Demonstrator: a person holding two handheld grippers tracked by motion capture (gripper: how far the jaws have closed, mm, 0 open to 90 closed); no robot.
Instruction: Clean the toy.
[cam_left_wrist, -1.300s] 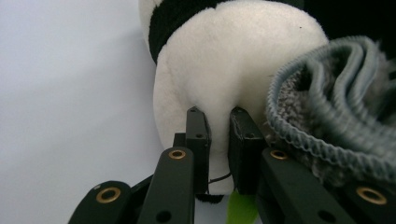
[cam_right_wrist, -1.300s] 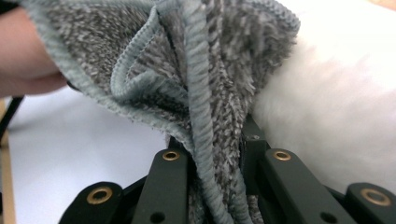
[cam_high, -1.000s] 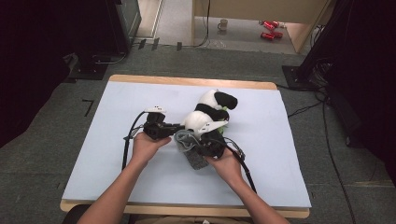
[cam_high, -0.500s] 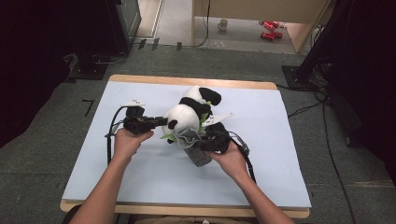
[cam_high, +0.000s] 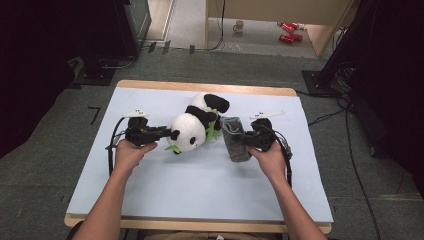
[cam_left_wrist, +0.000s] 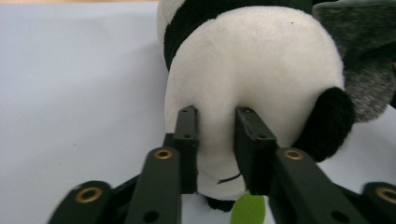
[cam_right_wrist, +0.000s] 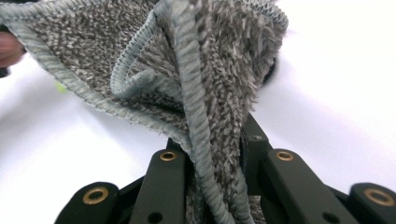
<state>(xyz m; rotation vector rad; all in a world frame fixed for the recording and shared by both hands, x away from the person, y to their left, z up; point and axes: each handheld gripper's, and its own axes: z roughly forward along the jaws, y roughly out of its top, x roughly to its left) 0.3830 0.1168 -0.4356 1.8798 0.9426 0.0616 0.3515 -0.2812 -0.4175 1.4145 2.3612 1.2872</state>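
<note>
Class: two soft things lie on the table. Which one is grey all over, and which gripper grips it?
The grey cloth, clamped in the right gripper. The other soft thing, the panda toy, is black and white and sits at the left gripper.

R tool (cam_right_wrist: 215, 154) clamped on folded grey cloth (cam_right_wrist: 154, 60) w/ stitched edge, over white table (cam_right_wrist: 336, 93).

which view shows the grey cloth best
The right gripper view: the grey cloth sits close up, its fuzzy pile and stitched edge sharp, pinched between the right gripper jaws. The high view shows the whole cloth small, beside the panda. The left gripper view catches a corner of the cloth behind the panda's head.
</note>
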